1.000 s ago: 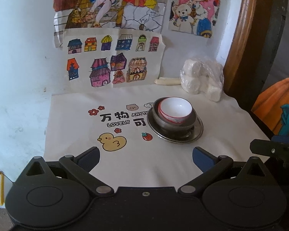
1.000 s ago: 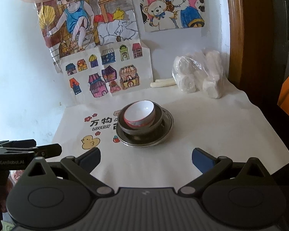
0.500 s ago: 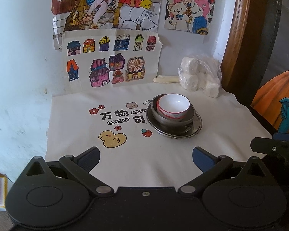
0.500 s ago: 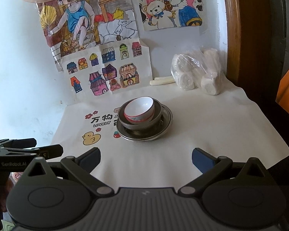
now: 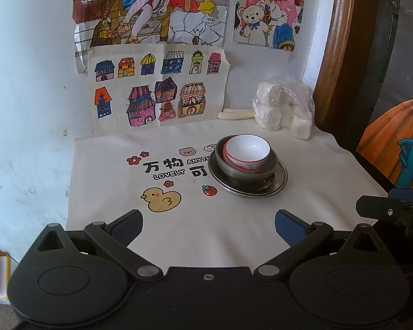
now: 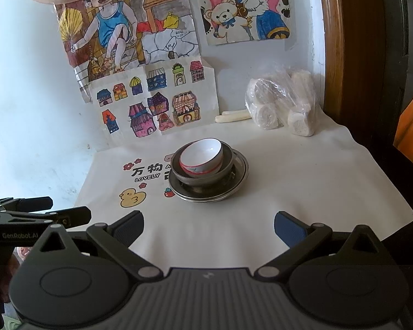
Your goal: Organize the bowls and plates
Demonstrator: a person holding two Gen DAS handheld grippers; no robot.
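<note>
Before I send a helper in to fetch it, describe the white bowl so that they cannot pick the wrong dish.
On the cream cloth printed with a yellow duck, one stack of dishes stands near the middle. A flat metal plate lies at the bottom, with a dark grey bowl on it. The white bowl sits tilted inside that one: the smallest, topmost, and the only one with a red band.

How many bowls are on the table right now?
2. A white ceramic bowl with a red rim sits tilted inside a dark grey metal bowl, both stacked on the round steel plate. More underneath cannot be ruled out.
</note>
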